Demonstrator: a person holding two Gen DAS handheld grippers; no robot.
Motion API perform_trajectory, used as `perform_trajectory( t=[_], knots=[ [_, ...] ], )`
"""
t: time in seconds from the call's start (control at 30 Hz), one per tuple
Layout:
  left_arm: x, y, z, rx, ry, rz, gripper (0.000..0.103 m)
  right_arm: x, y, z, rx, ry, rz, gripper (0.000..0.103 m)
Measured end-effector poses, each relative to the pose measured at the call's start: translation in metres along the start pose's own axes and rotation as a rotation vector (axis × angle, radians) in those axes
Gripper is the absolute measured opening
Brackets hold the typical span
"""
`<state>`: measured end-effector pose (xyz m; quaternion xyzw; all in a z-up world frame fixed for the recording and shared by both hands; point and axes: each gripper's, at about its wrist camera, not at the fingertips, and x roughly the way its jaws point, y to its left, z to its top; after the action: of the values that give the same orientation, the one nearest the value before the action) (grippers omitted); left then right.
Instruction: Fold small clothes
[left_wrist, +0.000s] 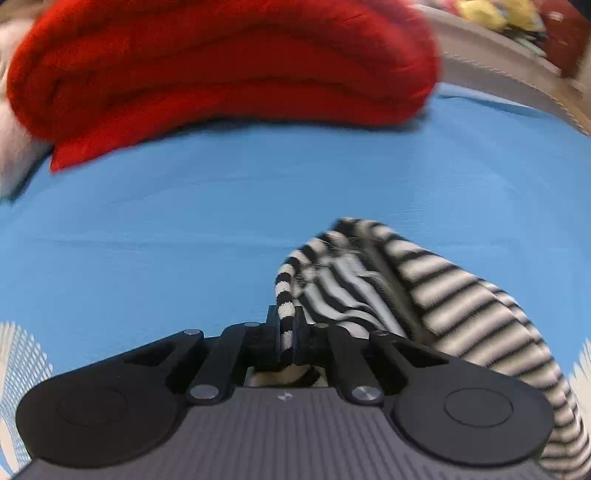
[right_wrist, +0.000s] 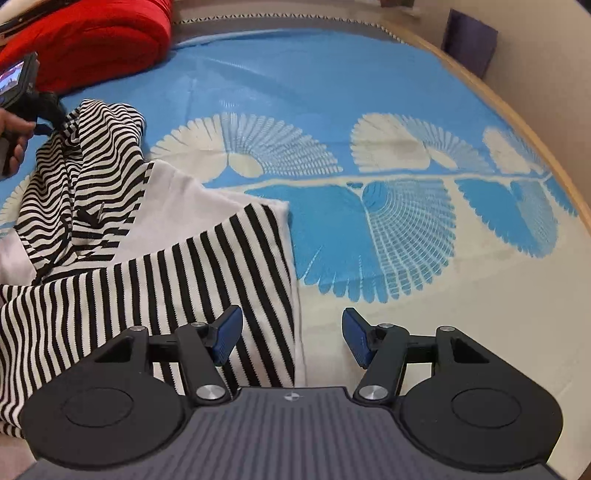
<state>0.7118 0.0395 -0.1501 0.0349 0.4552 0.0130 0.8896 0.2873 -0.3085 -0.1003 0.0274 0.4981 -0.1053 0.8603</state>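
On the blue patterned bedspread (right_wrist: 314, 85) lies a black-and-white striped garment (right_wrist: 110, 258), partly flat and partly bunched. Left gripper (left_wrist: 288, 332) has its fingers clamped on a striped edge of it, lifting the bunched cloth near a folded red blanket (left_wrist: 221, 66). Right gripper (right_wrist: 291, 339) hovers over the garment's flat corner, fingers (right_wrist: 227, 338) apart and holding nothing.

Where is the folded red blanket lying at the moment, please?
The red blanket fills the left wrist view's top, on the blue bedsheet beyond the striped garment; top-left corner in the right view.
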Motion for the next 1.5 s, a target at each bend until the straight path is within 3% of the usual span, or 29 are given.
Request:
perform_trajectory(
  t=[0.13, 0.2, 0.3, 0.4, 0.53, 0.57, 0.63, 0.67, 0.73, 0.77, 0.8, 0.87, 0.93, 1.0, 1.03, 1.1, 1.2, 1.23, 1.27, 1.3, 1.37, 1.43, 1.5],
  knots=[
    [-0.069, -0.020, -0.020, 0.122, -0.150, -0.110, 0.005, -0.009, 0.000, 0.003, 0.010, -0.027, 0.009, 0.062],
    [-0.118, -0.025, -0.041, 0.131, -0.220, -0.176, 0.005, -0.013, -0.002, 0.004, 0.030, -0.036, 0.019, 0.062],
    [-0.201, -0.035, -0.093, 0.184, -0.300, -0.277, 0.005, -0.021, -0.005, 0.005, 0.056, -0.051, 0.032, 0.062],
    [-0.286, -0.041, -0.167, 0.274, -0.350, -0.413, 0.005, -0.030, -0.011, 0.007, 0.092, -0.078, 0.042, 0.062],
    [-0.356, -0.033, -0.266, 0.455, -0.225, -0.602, 0.011, -0.042, -0.024, 0.005, 0.179, -0.112, 0.056, 0.062],
    [-0.362, -0.030, -0.285, 0.511, -0.161, -0.618, 0.013, -0.045, -0.026, 0.004, 0.199, -0.119, 0.064, 0.061],
    [-0.357, -0.026, -0.301, 0.563, 0.017, -0.573, 0.035, -0.051, -0.032, 0.001, 0.237, -0.140, 0.086, 0.061],
    [-0.353, -0.020, -0.299, 0.531, 0.042, -0.539, 0.035, -0.054, -0.034, -0.001, 0.257, -0.152, 0.103, 0.061],
    [-0.346, -0.002, -0.285, 0.357, 0.001, -0.512, 0.036, -0.057, -0.037, -0.004, 0.297, -0.159, 0.151, 0.061],
    [-0.337, 0.010, -0.277, 0.223, 0.007, -0.534, 0.036, -0.056, -0.039, -0.004, 0.319, -0.159, 0.185, 0.054],
    [-0.323, 0.021, -0.269, 0.079, 0.023, -0.541, 0.036, -0.055, -0.040, -0.006, 0.344, -0.153, 0.226, 0.038],
    [-0.291, 0.034, -0.255, -0.158, 0.096, -0.455, 0.036, -0.046, -0.041, -0.009, 0.391, -0.122, 0.305, 0.019],
    [-0.265, 0.031, -0.252, -0.255, 0.187, -0.352, 0.036, -0.034, -0.035, -0.011, 0.409, -0.071, 0.358, 0.019],
    [-0.251, 0.030, -0.255, -0.290, 0.259, -0.297, 0.036, -0.022, -0.025, -0.010, 0.393, -0.013, 0.388, 0.023],
    [-0.246, 0.027, -0.261, -0.289, 0.283, -0.305, 0.036, -0.016, -0.019, -0.010, 0.381, 0.017, 0.399, 0.027],
    [-0.242, 0.025, -0.263, -0.300, 0.295, -0.319, 0.036, -0.006, -0.006, -0.013, 0.383, 0.056, 0.402, 0.050],
    [-0.234, 0.018, -0.265, -0.248, 0.301, -0.286, 0.034, 0.008, 0.008, -0.014, 0.358, 0.105, 0.391, 0.050],
    [-0.231, 0.017, -0.265, -0.233, 0.303, -0.262, 0.022, 0.011, 0.011, -0.014, 0.352, 0.114, 0.385, 0.050],
    [-0.237, 0.019, -0.276, -0.232, 0.307, -0.256, 0.014, 0.014, 0.012, -0.014, 0.351, 0.121, 0.384, 0.039],
    [-0.238, 0.021, -0.278, -0.239, 0.310, -0.262, 0.003, 0.015, 0.016, -0.014, 0.346, 0.131, 0.387, 0.020],
    [-0.242, 0.025, -0.275, -0.257, 0.292, -0.272, 0.002, 0.012, 0.017, -0.013, 0.350, 0.114, 0.402, 0.004],
    [-0.251, 0.033, -0.268, -0.284, 0.220, -0.278, 0.001, -0.004, 0.010, -0.008, 0.404, 0.043, 0.423, 0.003],
    [-0.265, 0.044, -0.257, -0.323, 0.096, -0.298, 0.001, -0.049, 0.001, 0.004, 0.413, -0.127, 0.472, 0.002]
  ],
)
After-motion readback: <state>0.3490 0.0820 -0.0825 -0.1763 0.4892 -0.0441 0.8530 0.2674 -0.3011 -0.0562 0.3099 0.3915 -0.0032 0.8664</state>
